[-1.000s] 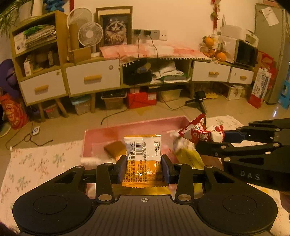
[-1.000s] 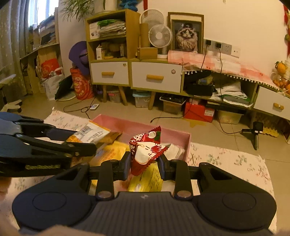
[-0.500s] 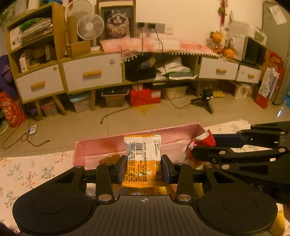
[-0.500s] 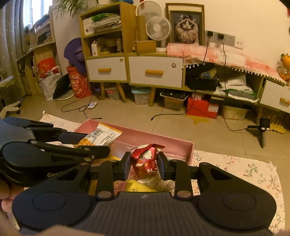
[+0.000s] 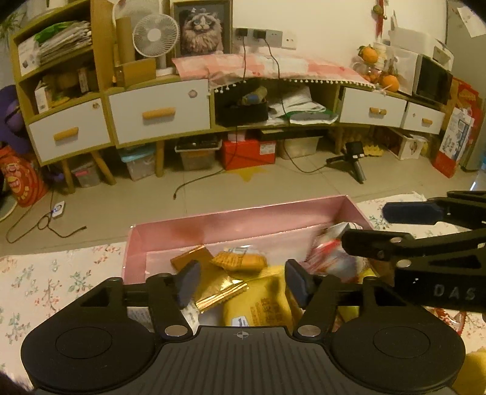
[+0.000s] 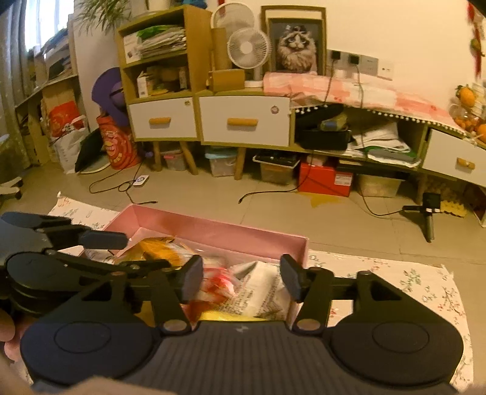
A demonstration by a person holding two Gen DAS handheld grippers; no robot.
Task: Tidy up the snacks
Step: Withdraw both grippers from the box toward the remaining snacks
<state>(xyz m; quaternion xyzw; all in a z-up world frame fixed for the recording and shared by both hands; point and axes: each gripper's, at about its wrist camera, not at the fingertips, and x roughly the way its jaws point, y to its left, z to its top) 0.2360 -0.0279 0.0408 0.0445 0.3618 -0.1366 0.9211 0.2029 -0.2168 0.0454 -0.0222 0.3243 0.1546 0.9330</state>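
the left gripper (image 5: 241,284) and right gripper (image 6: 241,279) look like matt black plastic, with ribbed bodies and small shiny metal pins. the pink box (image 5: 243,217) has smooth walls with a soft sheen, like coated card. inside it, a gold wrapper (image 5: 218,293) is glossy foil, and a yellow packet (image 5: 267,300) is smooth, slightly shiny film. a floral cloth (image 5: 54,282) under the box looks matt and woven. the floor (image 5: 273,188) is smooth tile.

Background, as I see it: white desk fan (image 5: 155,36) beside framed cat portrait (image 5: 200,28); red box (image 5: 248,150) under the sideboard; oranges (image 5: 389,81) at right.
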